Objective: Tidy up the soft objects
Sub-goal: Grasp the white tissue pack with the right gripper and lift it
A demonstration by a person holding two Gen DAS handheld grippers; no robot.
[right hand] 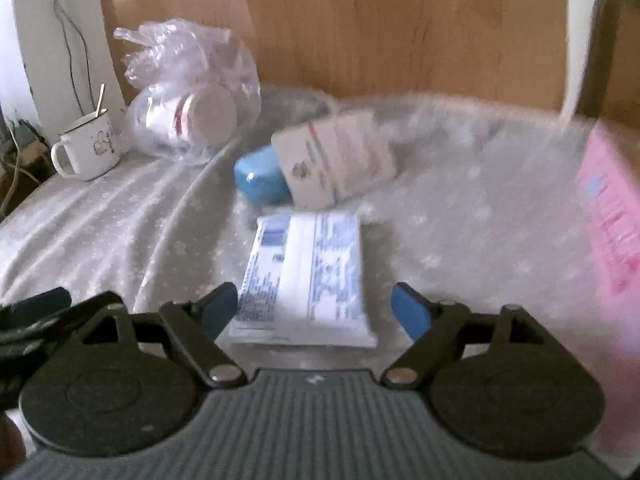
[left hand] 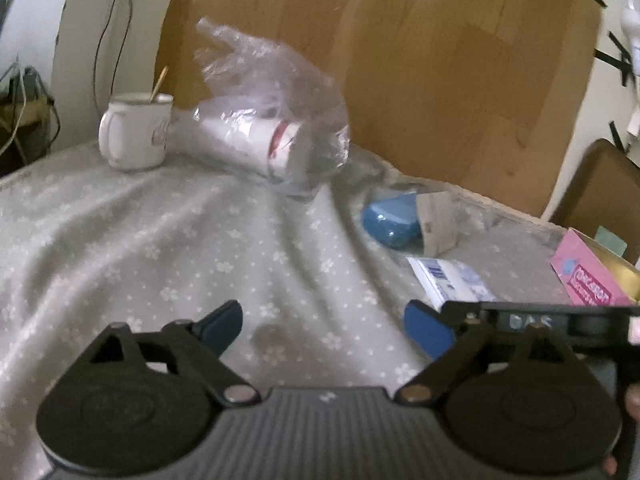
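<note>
Grey floral cloth (left hand: 160,240) is covering the whole work surface, wrinkled, with ridges running toward the back. You're holding the left gripper (left hand: 322,326) low over a bare stretch of it, blue-padded fingers spread wide, nothing between them. The right gripper (right hand: 314,306) is also sitting wide, empty, with its fingers straddling the near end of the white-and-blue soft pack (right hand: 306,276); whether the pads are touching it, I cannot tell, since the frame is blurring. That pack is lying flat on the cloth, and in the left view it's showing just beyond the right finger.

Behind the pack, a blue rounded object (right hand: 258,180) is resting on the cloth with a white printed carton (right hand: 334,162) lying tilted against its right side. Further back left, a clear plastic bag (left hand: 276,92) is wrapping a stack of white paper cups (left hand: 256,142) lying on its side, the bag's top sticking up crumpled. Just beside the bag's left end, a white enamel mug (left hand: 134,132) is standing upright with a stick leaning inside it.

At the right edge, a pink box (left hand: 586,276) is lying, well apart from the cups. A wooden board (left hand: 420,60) is backing the scene.
</note>
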